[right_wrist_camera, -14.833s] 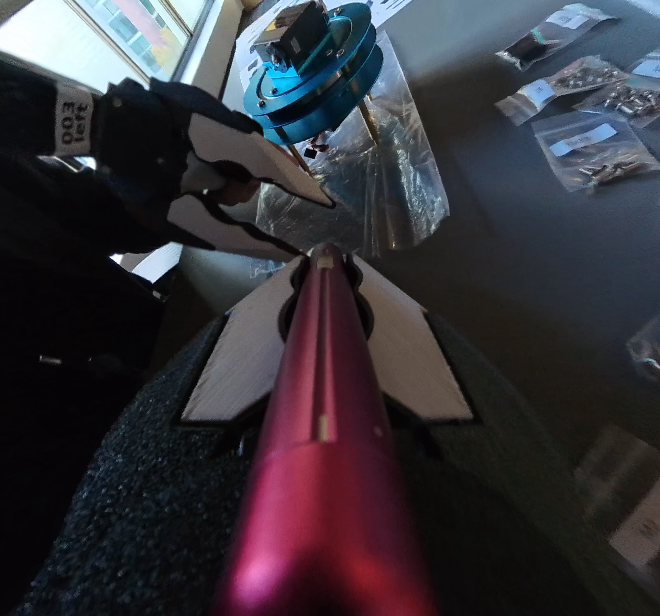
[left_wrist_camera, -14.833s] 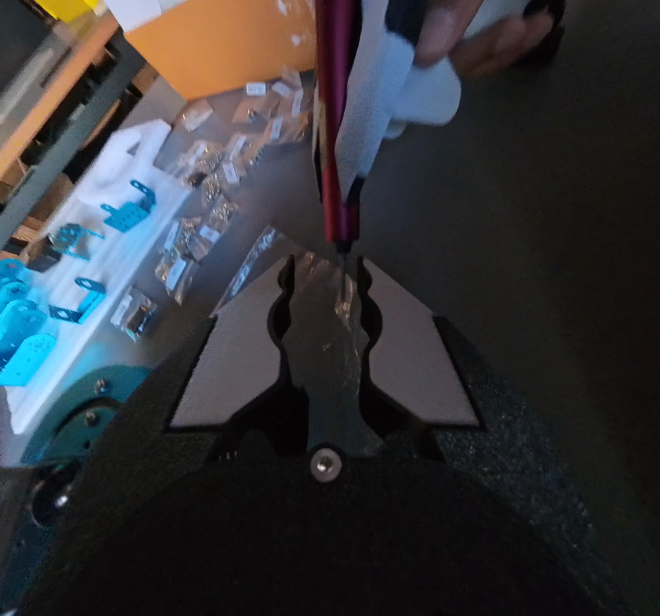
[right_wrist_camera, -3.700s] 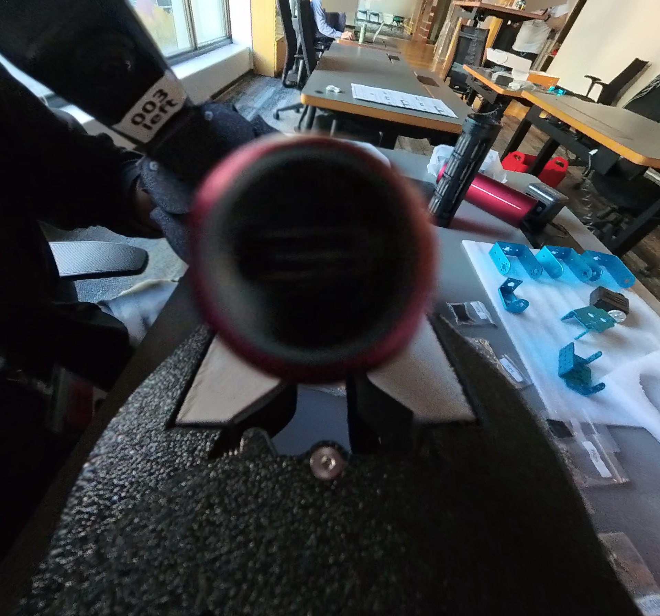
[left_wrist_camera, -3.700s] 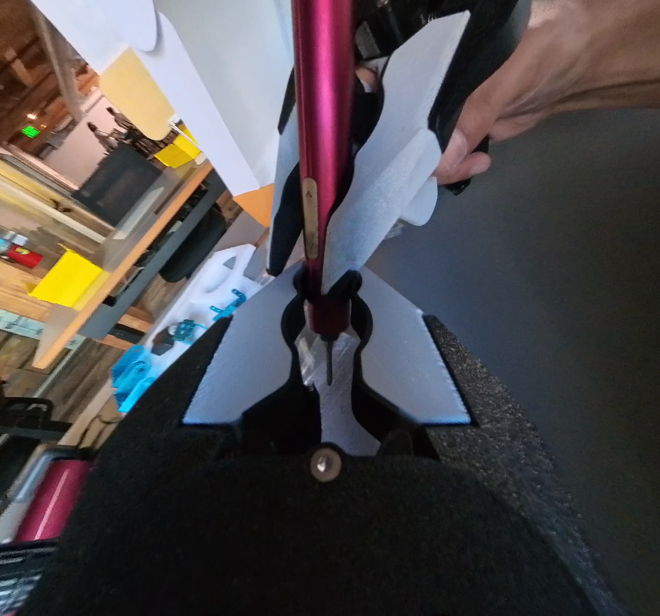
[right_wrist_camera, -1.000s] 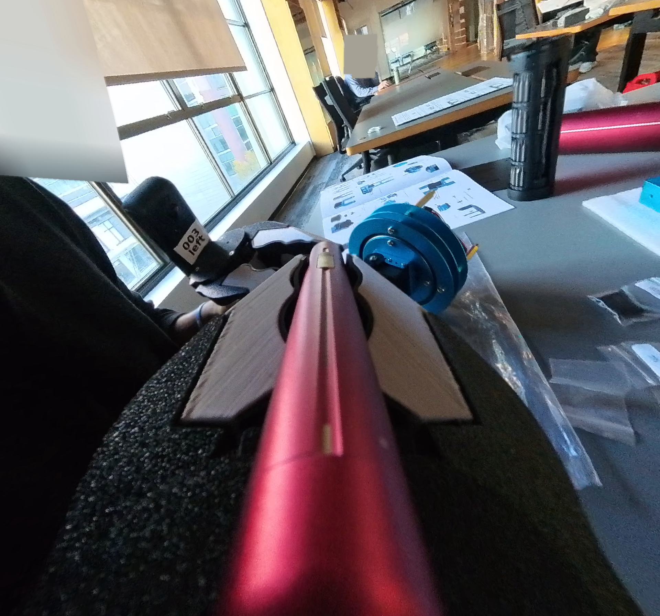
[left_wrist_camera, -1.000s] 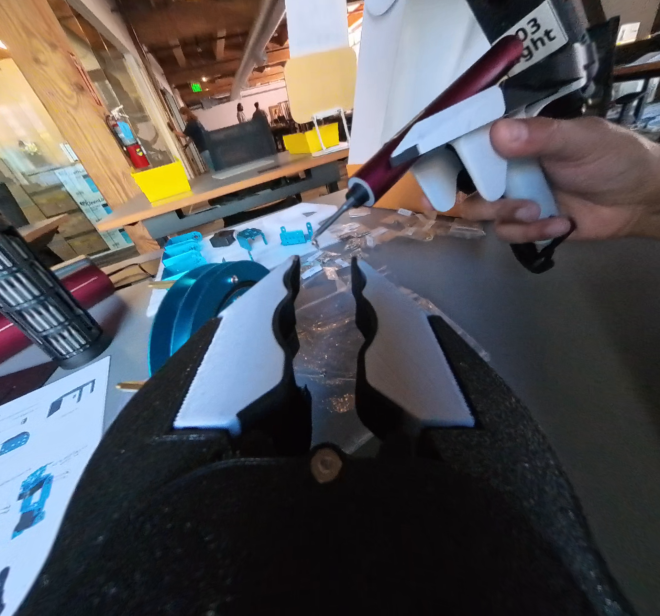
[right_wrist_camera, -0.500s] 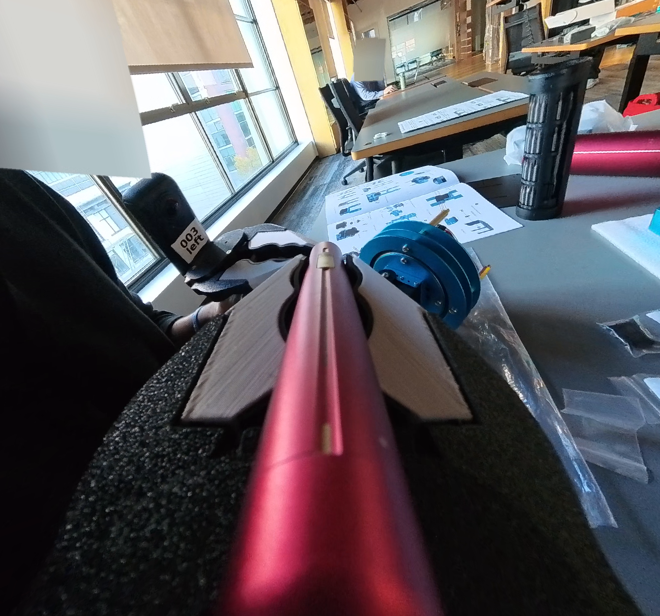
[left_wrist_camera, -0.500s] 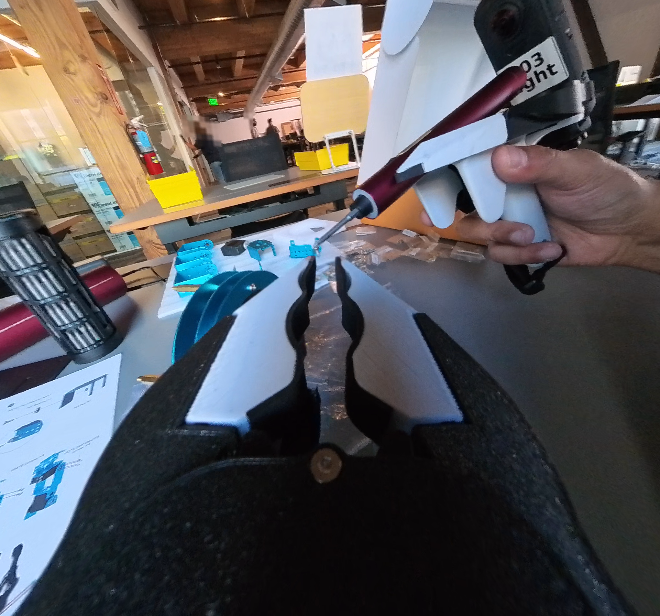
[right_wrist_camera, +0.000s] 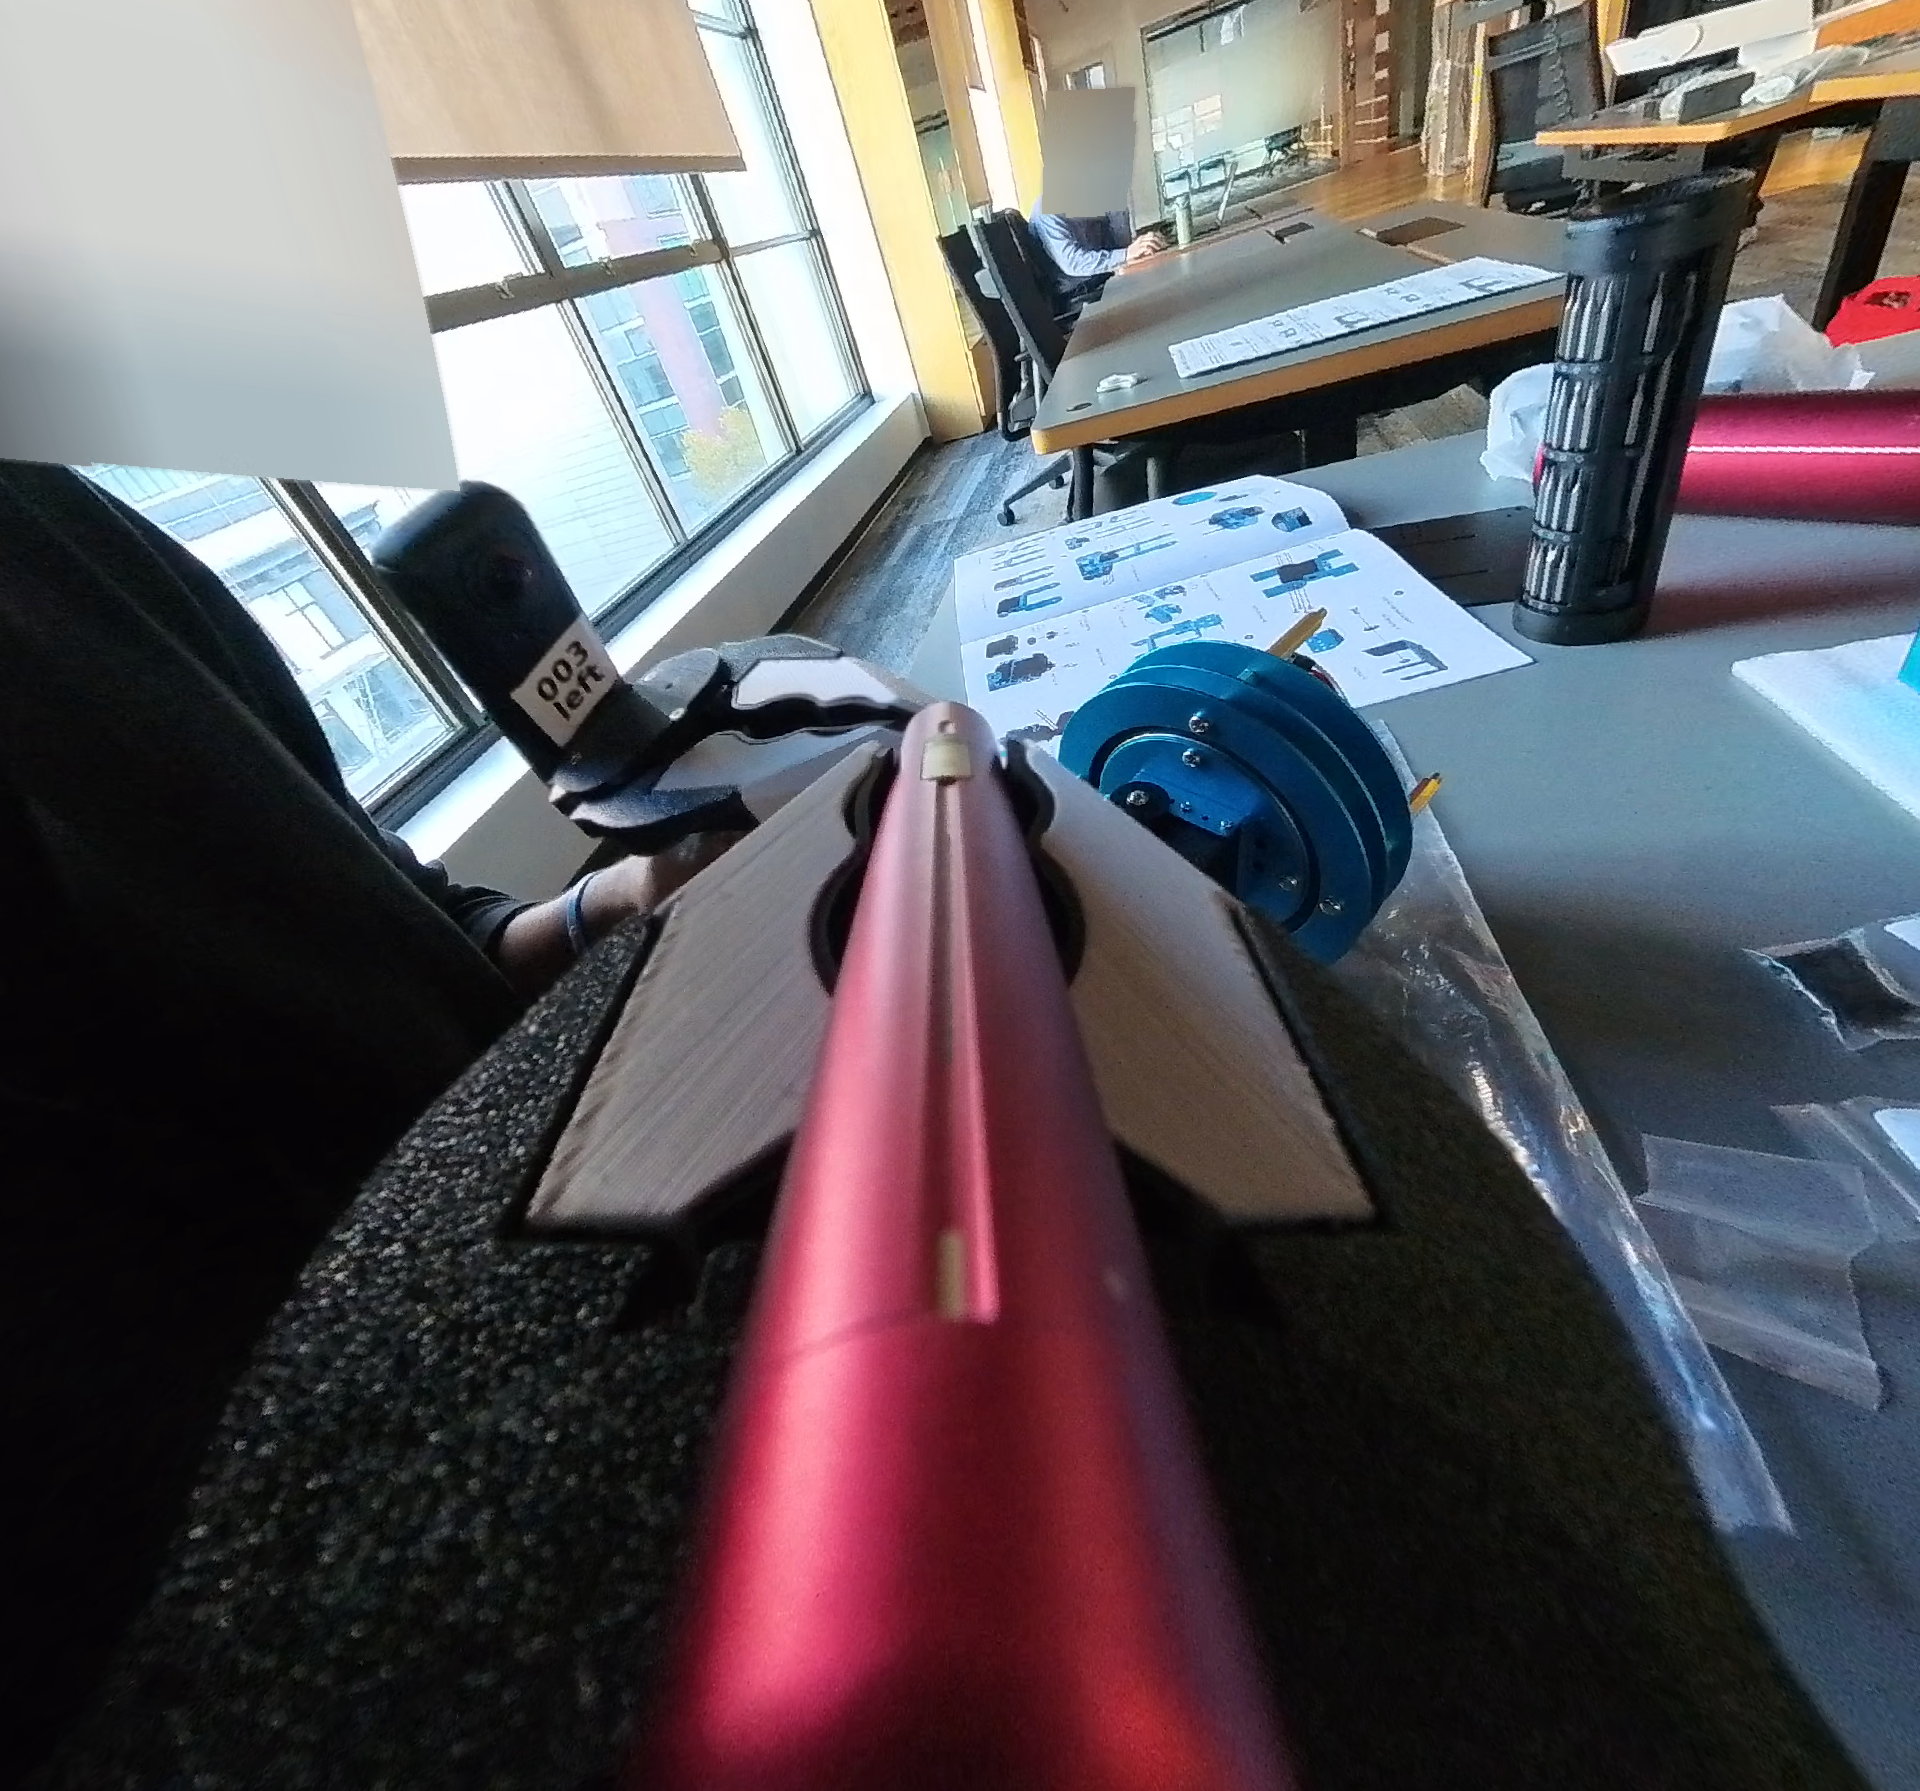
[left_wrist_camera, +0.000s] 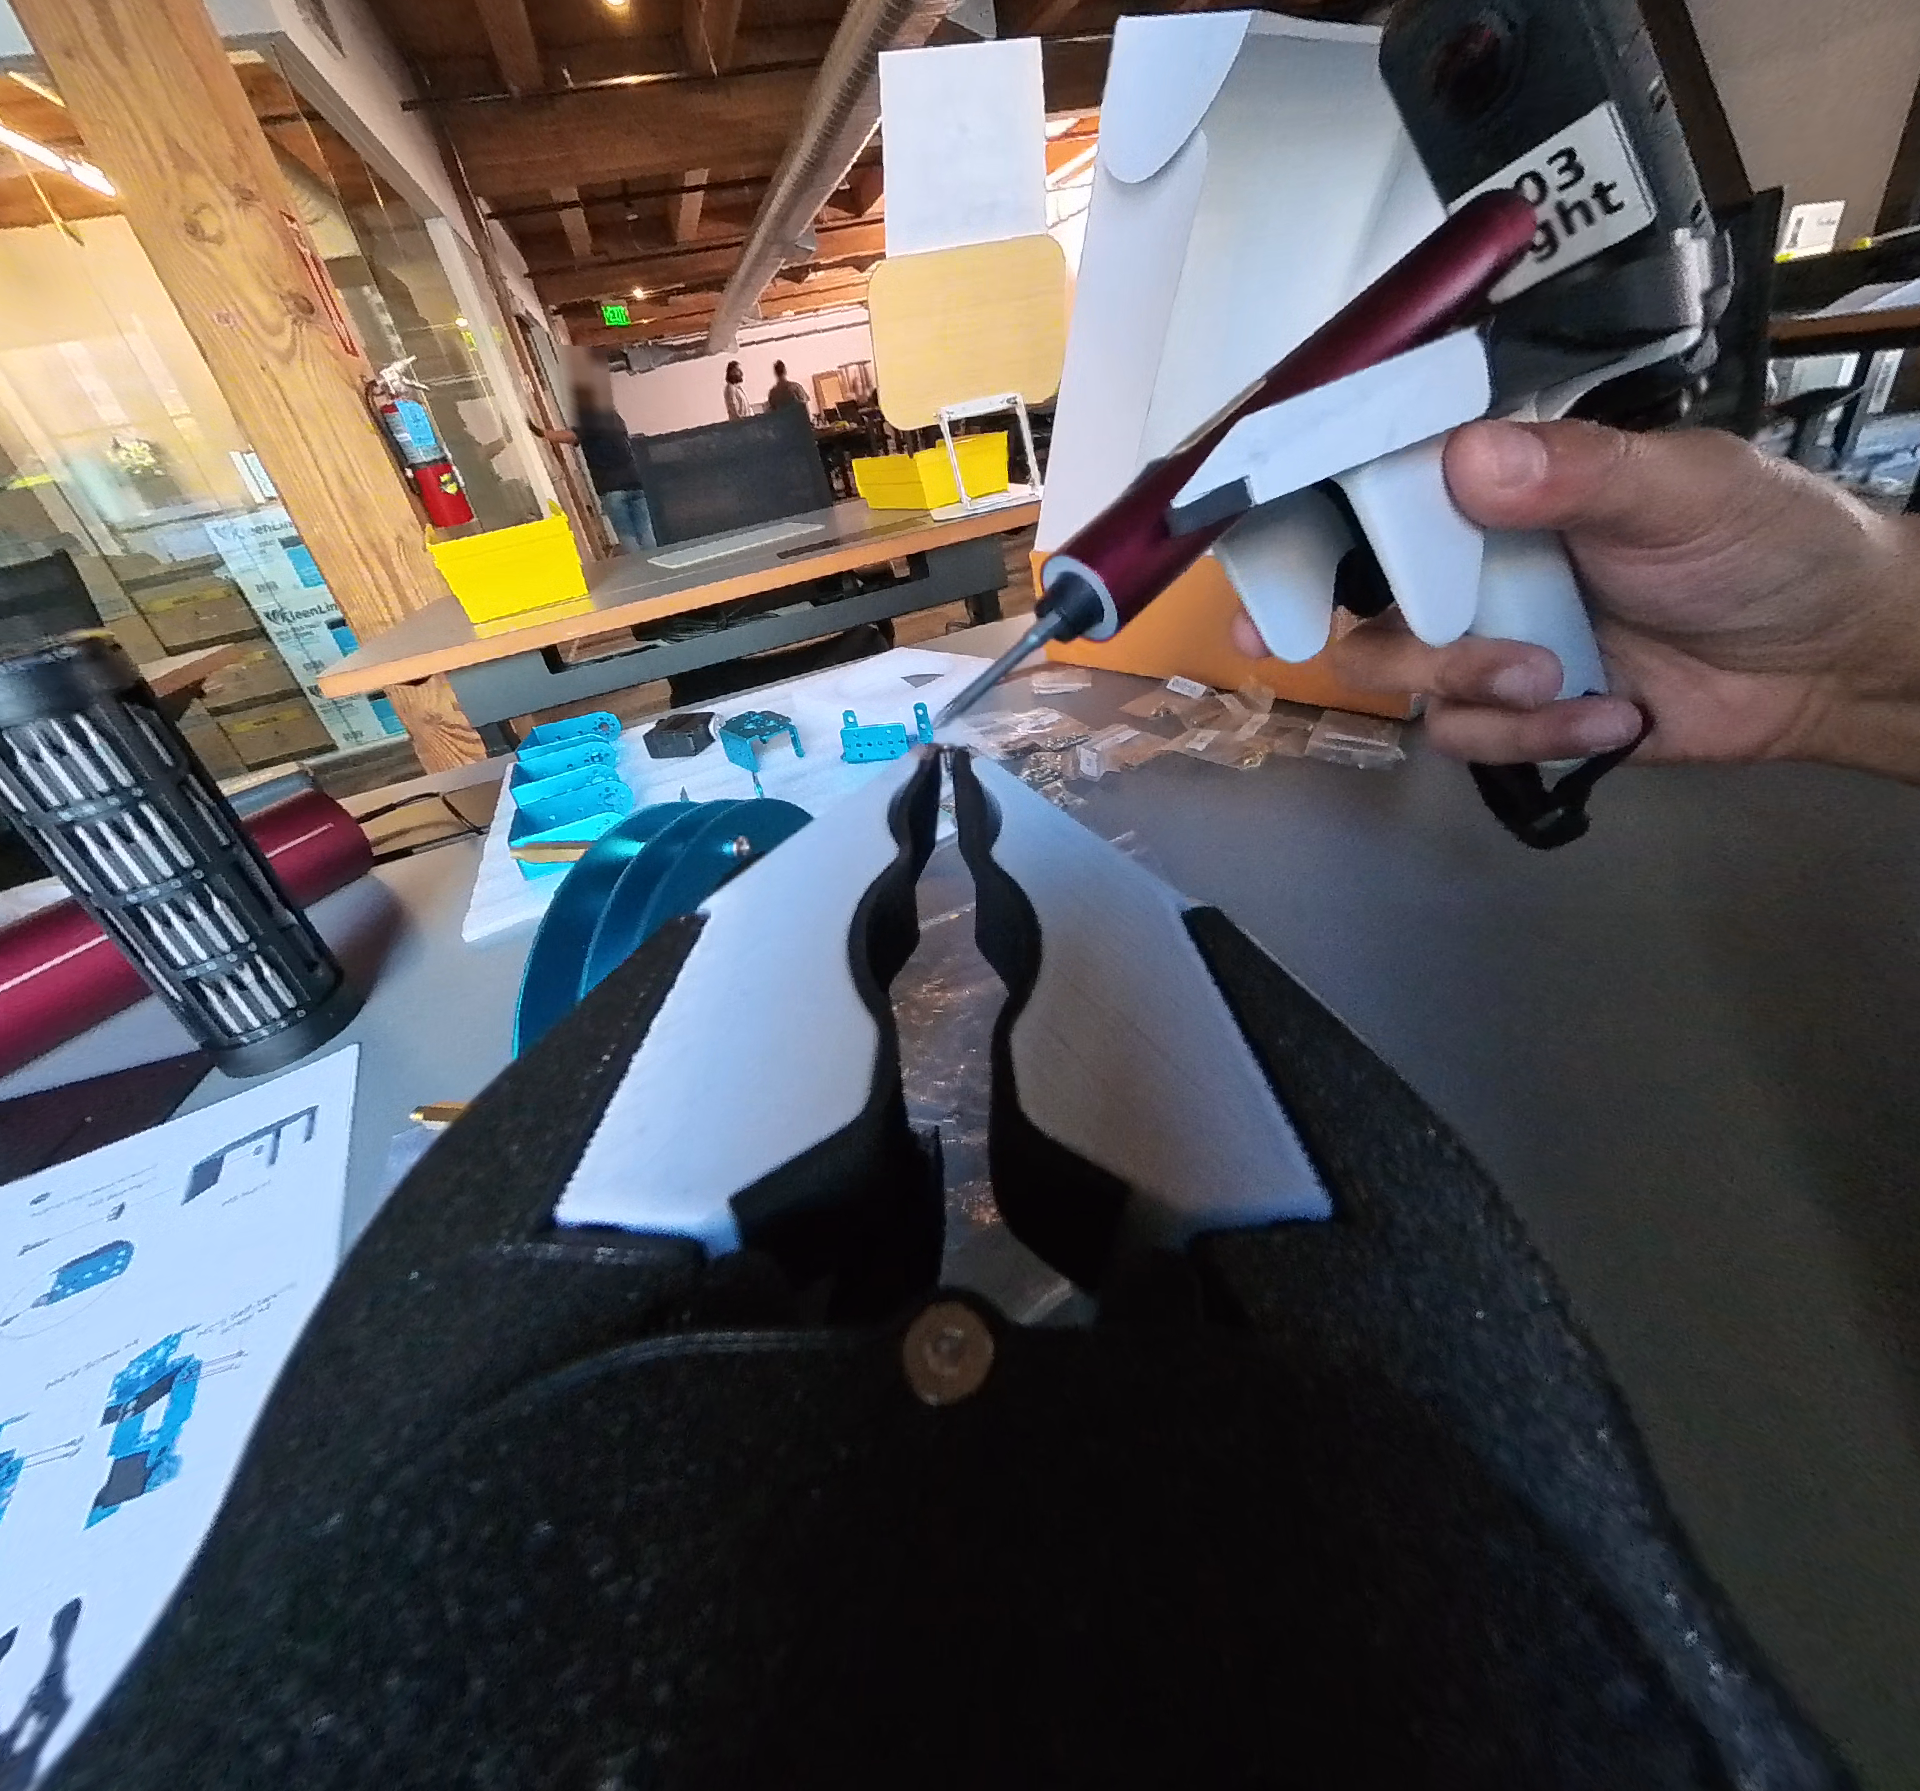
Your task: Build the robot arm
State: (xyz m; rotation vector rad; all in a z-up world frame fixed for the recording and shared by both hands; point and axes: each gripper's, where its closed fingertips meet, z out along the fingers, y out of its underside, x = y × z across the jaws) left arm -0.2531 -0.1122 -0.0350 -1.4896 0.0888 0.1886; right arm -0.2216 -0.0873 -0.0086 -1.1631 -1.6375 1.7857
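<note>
My left gripper (left_wrist_camera: 943, 756) is shut, with its white fingertips pinching a tiny dark metal piece that looks like a small screw (left_wrist_camera: 943, 752). My right gripper (right_wrist_camera: 940, 767) is shut on a red screwdriver (right_wrist_camera: 935, 1066). In the left wrist view a hand holds the right gripper (left_wrist_camera: 1205, 520) at the upper right. The screwdriver (left_wrist_camera: 1278, 453) slants down to the left, and its thin bit ends just above my left fingertips. The left gripper (right_wrist_camera: 821, 702) shows just beyond the screwdriver's front end. A blue round disc assembly (left_wrist_camera: 623, 879) lies on its side to the left; it also shows in the right wrist view (right_wrist_camera: 1247, 806).
On the grey table are a black mesh cylinder (left_wrist_camera: 156, 858), a red tube (left_wrist_camera: 301, 837), an instruction sheet (left_wrist_camera: 156, 1274), a white foam sheet with blue brackets (left_wrist_camera: 727, 733), several small bags of hardware (left_wrist_camera: 1195, 733) and a clear plastic bag (right_wrist_camera: 1558, 1170). An orange-and-white box (left_wrist_camera: 1195, 339) stands behind. Across from one pair of fingers to the other is roughly 6 cm.
My left jaws have closed from a clear gap to nearly touching at the tips. The left wrist view has tilted up. The screwdriver stays in the right gripper, its bit near my left tips.
</note>
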